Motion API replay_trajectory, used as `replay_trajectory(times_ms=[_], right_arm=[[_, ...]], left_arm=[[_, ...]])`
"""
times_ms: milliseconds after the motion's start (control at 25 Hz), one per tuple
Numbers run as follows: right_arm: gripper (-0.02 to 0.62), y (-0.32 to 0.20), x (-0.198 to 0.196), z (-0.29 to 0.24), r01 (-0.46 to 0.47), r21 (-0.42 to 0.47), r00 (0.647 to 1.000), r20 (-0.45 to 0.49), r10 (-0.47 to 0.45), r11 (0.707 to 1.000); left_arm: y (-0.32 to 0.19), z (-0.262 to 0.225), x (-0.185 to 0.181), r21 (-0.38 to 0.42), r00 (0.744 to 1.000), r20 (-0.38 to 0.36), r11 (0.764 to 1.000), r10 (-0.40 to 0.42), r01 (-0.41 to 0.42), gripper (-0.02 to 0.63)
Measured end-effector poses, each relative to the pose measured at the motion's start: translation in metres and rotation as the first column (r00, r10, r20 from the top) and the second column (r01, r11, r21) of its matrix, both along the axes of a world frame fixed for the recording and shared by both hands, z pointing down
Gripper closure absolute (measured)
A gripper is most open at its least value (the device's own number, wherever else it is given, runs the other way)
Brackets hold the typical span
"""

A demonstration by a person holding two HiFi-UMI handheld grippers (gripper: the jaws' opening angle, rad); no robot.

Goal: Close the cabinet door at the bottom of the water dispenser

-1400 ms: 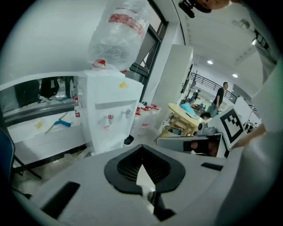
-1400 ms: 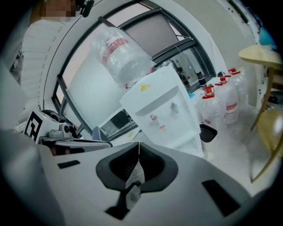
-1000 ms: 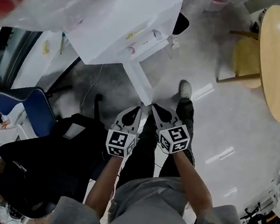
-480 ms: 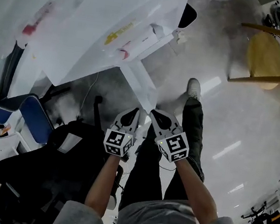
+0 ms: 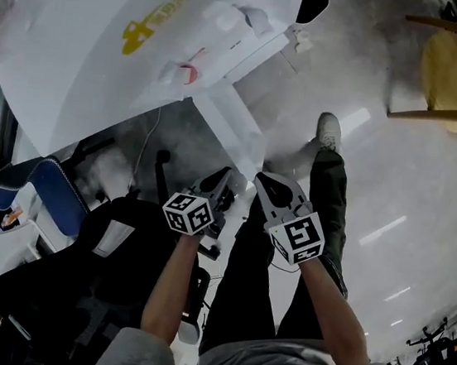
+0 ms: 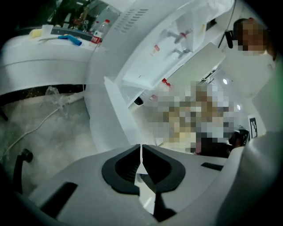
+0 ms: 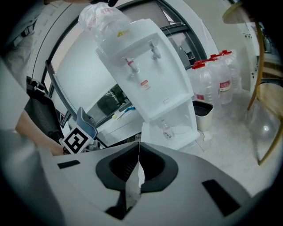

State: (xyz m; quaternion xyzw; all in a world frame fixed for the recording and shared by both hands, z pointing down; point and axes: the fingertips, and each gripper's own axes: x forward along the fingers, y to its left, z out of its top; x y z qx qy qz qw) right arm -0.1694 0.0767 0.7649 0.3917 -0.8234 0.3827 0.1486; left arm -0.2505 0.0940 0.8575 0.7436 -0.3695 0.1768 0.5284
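Water dispenser (image 5: pixel 121 46) fills more of the head view than a second ago, so the person has stepped in closer. Its bottom cabinet door (image 5: pixel 235 132) still hangs open, near both grippers. Left gripper (image 5: pixel 221 178) and right gripper (image 5: pixel 265 182): jaws pressed together, holding nothing. Door likely within reach now; the push is not yet begun.

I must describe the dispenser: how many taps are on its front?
2. In the right gripper view, the red tap is at left, the other tap right of it; none seems hidden.
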Motion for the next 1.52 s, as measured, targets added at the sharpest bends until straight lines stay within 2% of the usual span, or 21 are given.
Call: replay_trajectory(times_ms=[200, 280, 440, 760, 920, 1040, 1240, 1400, 1520], right_arm=[[0.583, 0.001, 0.009, 0.009, -0.008, -0.014, 1.000, 0.007, 0.008, 1.000], [0.583, 0.001, 0.011, 0.012, -0.011, -0.018, 1.000, 0.010, 0.011, 1.000], [0.583, 0.000, 0.014, 0.015, -0.013, -0.021, 1.000, 0.014, 0.013, 1.000], [0.583, -0.008, 0.028, 0.017, -0.033, -0.026, 0.999, 0.008, 0.034, 0.999], [0.583, -0.017, 0.041, 0.016, -0.057, -0.021, 0.998, 0.007, 0.057, 0.998], [0.583, -0.023, 0.056, 0.018, -0.077, -0.020, 0.997, -0.002, 0.077, 0.997], [0.583, -0.034, 0.081, 0.020, -0.105, -0.017, 0.994, -0.016, 0.104, 0.994], [0.583, -0.043, 0.100, 0.021, -0.116, -0.018, 0.993, -0.023, 0.116, 0.993], [0.583, -0.049, 0.113, 0.020, -0.114, -0.016, 0.993, -0.029, 0.114, 0.993]], left_arm=[[-0.002, 0.027, 0.001, -0.089, 0.995, -0.072, 0.994, -0.063, 0.057, 0.595], [-0.005, 0.032, 0.005, -0.114, 0.989, -0.112, 0.990, -0.095, 0.082, 0.567], [-0.009, 0.035, 0.010, -0.144, 0.973, -0.168, 0.980, -0.158, 0.134, 0.557], [-0.013, 0.035, 0.022, -0.159, 0.959, -0.174, 0.967, -0.224, 0.198, 0.557], [-0.020, 0.034, 0.036, -0.171, 0.944, -0.185, 0.955, -0.274, 0.244, 0.557], [-0.025, 0.035, 0.046, -0.189, 0.923, -0.196, 0.937, -0.331, 0.295, 0.557], [-0.039, 0.036, 0.066, -0.221, 0.872, -0.236, 0.897, -0.430, 0.383, 0.557], [-0.051, 0.034, 0.082, -0.237, 0.841, -0.248, 0.872, -0.481, 0.429, 0.557], [-0.057, 0.033, 0.094, -0.279, 0.798, -0.263, 0.834, -0.543, 0.476, 0.557]])
